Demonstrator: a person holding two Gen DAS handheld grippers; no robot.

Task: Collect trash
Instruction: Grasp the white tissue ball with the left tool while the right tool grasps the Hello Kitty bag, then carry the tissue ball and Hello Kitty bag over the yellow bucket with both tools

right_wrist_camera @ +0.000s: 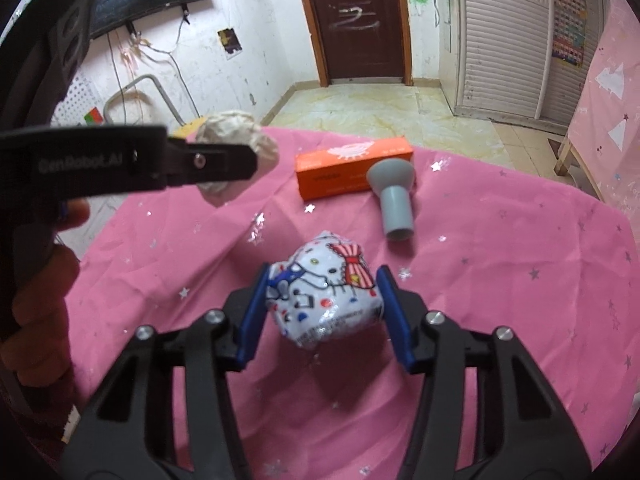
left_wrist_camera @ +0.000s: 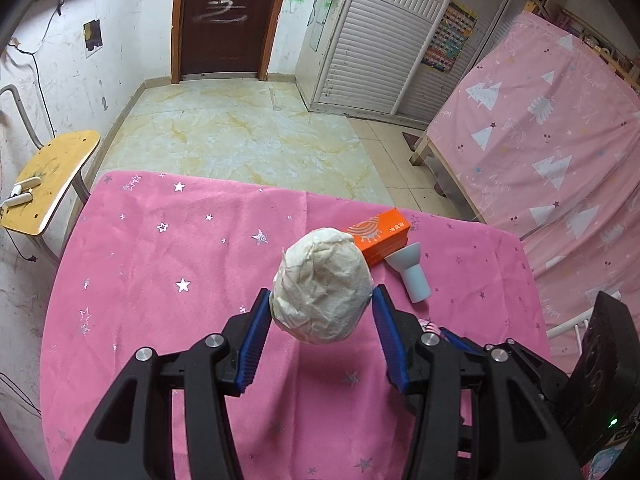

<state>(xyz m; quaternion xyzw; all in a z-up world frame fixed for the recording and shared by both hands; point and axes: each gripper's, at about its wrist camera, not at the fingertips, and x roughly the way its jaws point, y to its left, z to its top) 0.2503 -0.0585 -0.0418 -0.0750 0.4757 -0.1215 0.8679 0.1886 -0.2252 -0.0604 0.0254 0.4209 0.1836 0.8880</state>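
The left gripper (left_wrist_camera: 322,300) held the crumpled paper ball (left_wrist_camera: 321,285) clamped between its blue pads, lifted clear of the pink tabletop (left_wrist_camera: 160,248) at the frame's centre. The right gripper (right_wrist_camera: 322,280) was pinched against both sides of the cartoon-printed wrapper ball (right_wrist_camera: 326,288), low centre in its view. Above these lay the orange box (right_wrist_camera: 348,168) and, touching it, the grey funnel (right_wrist_camera: 394,196).

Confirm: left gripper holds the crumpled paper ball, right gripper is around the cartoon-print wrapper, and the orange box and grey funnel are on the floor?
Not the floor. The orange box and grey funnel lie on the pink tablecloth, as the right wrist view shows. The rest stands: left gripper holds the paper ball, right gripper brackets the wrapper.
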